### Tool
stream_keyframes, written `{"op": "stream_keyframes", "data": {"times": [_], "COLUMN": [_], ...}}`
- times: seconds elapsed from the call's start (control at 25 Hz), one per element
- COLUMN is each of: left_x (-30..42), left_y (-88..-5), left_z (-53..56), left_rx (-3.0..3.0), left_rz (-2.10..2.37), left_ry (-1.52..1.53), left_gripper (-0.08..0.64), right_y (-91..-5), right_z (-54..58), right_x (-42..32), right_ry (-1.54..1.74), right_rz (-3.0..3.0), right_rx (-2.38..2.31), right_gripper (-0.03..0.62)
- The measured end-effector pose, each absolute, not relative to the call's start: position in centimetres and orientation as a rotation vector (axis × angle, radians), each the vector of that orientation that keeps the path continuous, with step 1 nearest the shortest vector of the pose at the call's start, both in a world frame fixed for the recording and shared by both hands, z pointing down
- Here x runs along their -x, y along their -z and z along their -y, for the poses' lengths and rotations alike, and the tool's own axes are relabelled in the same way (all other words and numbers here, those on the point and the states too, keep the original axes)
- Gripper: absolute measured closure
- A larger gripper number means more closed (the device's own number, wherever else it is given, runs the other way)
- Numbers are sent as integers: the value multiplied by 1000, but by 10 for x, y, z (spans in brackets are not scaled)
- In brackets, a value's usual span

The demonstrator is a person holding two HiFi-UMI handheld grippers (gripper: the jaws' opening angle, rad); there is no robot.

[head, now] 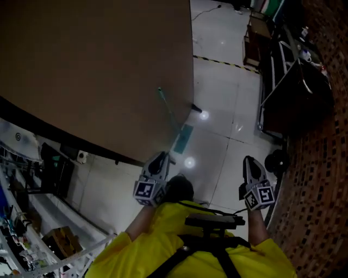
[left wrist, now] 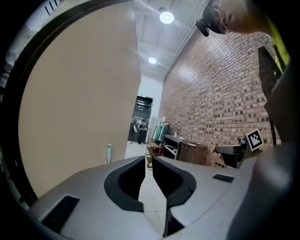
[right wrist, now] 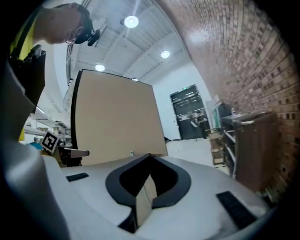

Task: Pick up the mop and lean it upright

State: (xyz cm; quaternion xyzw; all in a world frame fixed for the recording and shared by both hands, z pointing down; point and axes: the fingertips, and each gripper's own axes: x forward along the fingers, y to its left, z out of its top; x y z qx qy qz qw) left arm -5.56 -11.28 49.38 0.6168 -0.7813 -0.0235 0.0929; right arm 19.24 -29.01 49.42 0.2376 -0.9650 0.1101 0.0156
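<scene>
Mop at 12 o'clock: likely light, stiff pole, grip mid-shaft | left claw barely ajar, empty | right claw shut, empty

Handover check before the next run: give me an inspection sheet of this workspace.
Surface: glossy tiled floor, with striped tape across it.
Job's things: mop leans on the brown board, head on the floor.
Clutter: shelves at the left, packed with items.
Grippers: left gripper slightly open, empty; right gripper shut, empty.
Cables: thin line on the far floor, perhaps a cable.
Surroundings: brick wall, with a dark cart beside it.
</scene>
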Motion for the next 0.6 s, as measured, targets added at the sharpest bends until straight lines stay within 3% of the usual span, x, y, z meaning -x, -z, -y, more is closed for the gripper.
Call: {"op": "stream_keyframes", "data": {"times": [0.32, 0.6], "left_x": [145, 195], "left_y": [-484, -478], "left_z": [185, 256], "left_rx": [-1740, -1685], "left_rz": [2398, 2408], "left_ry": [134, 139], "left_gripper": [514, 514], "right_y": [-489, -485], "right_z": [333, 396], "right_x": [-7, 61], "right_ry": [-378, -318], "right_rz": [3052, 3009], "right_rx": [-292, -152], "right_gripper": [583, 584]}}
